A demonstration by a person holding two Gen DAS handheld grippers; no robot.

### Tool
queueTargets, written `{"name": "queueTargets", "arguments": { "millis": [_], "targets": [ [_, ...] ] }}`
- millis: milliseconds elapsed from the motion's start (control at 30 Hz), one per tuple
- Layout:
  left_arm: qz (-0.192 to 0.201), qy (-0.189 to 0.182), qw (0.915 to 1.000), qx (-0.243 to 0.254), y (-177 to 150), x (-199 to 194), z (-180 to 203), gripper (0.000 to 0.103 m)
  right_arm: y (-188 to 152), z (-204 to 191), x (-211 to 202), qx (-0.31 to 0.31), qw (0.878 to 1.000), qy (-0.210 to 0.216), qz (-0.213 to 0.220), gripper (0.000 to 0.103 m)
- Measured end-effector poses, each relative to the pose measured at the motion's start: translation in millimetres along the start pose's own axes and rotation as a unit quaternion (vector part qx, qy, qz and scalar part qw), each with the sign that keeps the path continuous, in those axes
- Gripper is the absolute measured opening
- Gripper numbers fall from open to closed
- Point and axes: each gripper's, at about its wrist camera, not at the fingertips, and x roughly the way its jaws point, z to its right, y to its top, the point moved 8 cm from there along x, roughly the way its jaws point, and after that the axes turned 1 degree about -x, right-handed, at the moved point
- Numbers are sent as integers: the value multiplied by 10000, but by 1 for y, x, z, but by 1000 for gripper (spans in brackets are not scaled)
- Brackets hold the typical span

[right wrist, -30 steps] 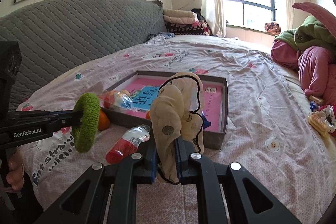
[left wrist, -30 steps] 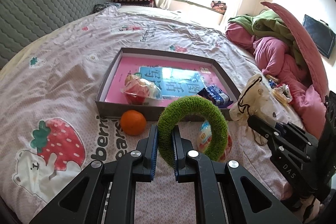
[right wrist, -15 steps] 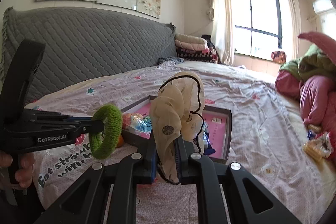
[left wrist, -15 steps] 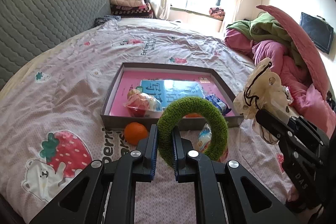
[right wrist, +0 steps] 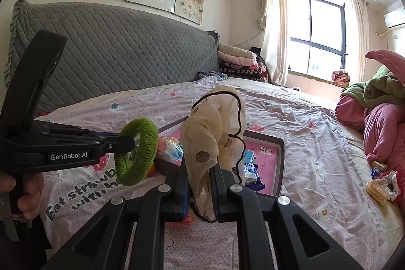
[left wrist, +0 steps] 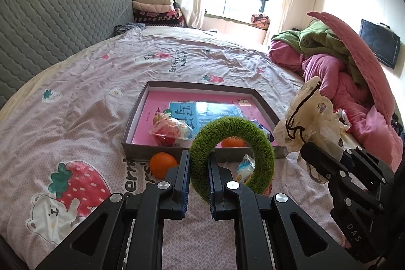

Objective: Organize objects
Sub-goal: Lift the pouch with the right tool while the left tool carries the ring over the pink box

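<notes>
My left gripper is shut on a fuzzy green ring, held upright above the bedsheet; the same green ring shows at the left of the right wrist view. My right gripper is shut on a cream scrunchie with black trim, which stands up between its jaws; that scrunchie appears at the right in the left wrist view. Ahead lies a shallow grey box with a pink book, a wrapped snack, an orange and a blue packet inside.
Another orange and a small wrapped packet lie on the sheet in front of the box. Pink and green bedding is heaped at the right. A grey headboard runs along the left. A hand holds the left gripper.
Both grippers have lifted and tilted up a little, so the box sits lower and farther in view. The right one also rolled slightly. Both grips are unchanged.
</notes>
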Motion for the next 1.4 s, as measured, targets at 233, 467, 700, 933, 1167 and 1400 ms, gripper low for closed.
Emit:
{"name": "queueTargets", "arguments": {
  "millis": [233, 467, 700, 933, 1167, 1400],
  "targets": [
    [5, 5, 10000, -23, 1, 0, -2, 12, 0, -1, 0, -4, 10000, 18, 15, 14],
    [-44, 6, 10000, -44, -2, 3, -4, 12, -1, 2, 1, 62, 10000, 32, -13, 14],
    [-34, 13, 10000, -42, -1, 4, -5, 12, -2, 4, 3, 126, 9999, 54, -32, 14],
    [-46, -12, 10000, -67, 0, 5, -5, 12, -3, 4, 4, 110, 9999, 54, -55, 14],
    [-44, -45, 9999, -81, 6, 11, -4, 12, -1, 5, 5, 107, 9999, 32, -9, 14],
    [35, -34, 10000, -65, 15, 16, -6, 12, -2, 13, 10, 252, 9997, -16, -50, 14]
  ]
}}
